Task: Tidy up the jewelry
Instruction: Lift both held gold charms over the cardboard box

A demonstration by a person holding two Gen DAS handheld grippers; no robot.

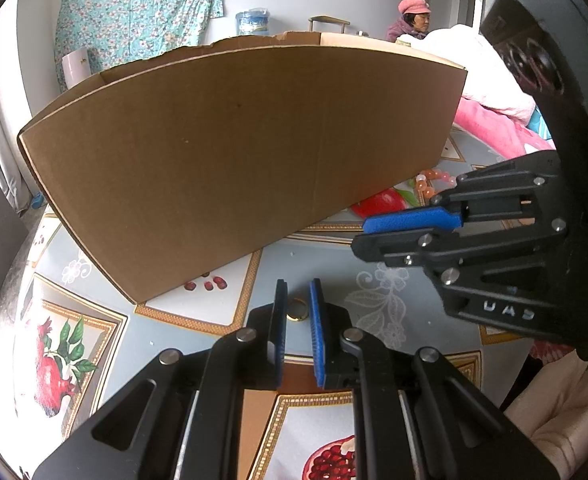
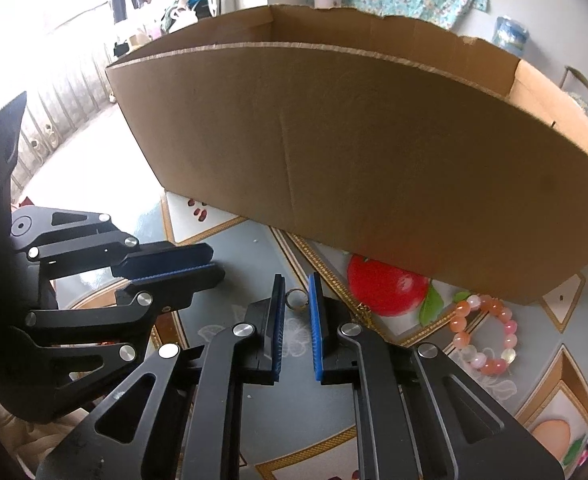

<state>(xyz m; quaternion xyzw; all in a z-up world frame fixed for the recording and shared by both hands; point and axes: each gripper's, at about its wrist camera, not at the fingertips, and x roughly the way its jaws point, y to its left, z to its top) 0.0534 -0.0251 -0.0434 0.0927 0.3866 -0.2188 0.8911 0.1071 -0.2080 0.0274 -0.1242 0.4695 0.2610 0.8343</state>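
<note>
A gold ring sits between the blue pads of the left gripper, near their tips. The jaws stand narrow around it and seem to press on the ring, but the contact itself is hard to see from this angle.

In the right wrist view, a second ring, thin and metal-coloured, is between the fingertips of the right gripper. These jaws are also nearly closed, and the ring looks pinched between the pads, low over the patterned tablecloth.

The two grippers are close together: each one shows in the other's view, the right gripper at the right side of the left view and the left gripper at the left side of the right view.

A bracelet of orange, pink and white beads lies on the tablecloth to the right of the right gripper, apart from it. Just behind both grippers stands an open cardboard box, its brown wall filling the middle of both views.
</note>
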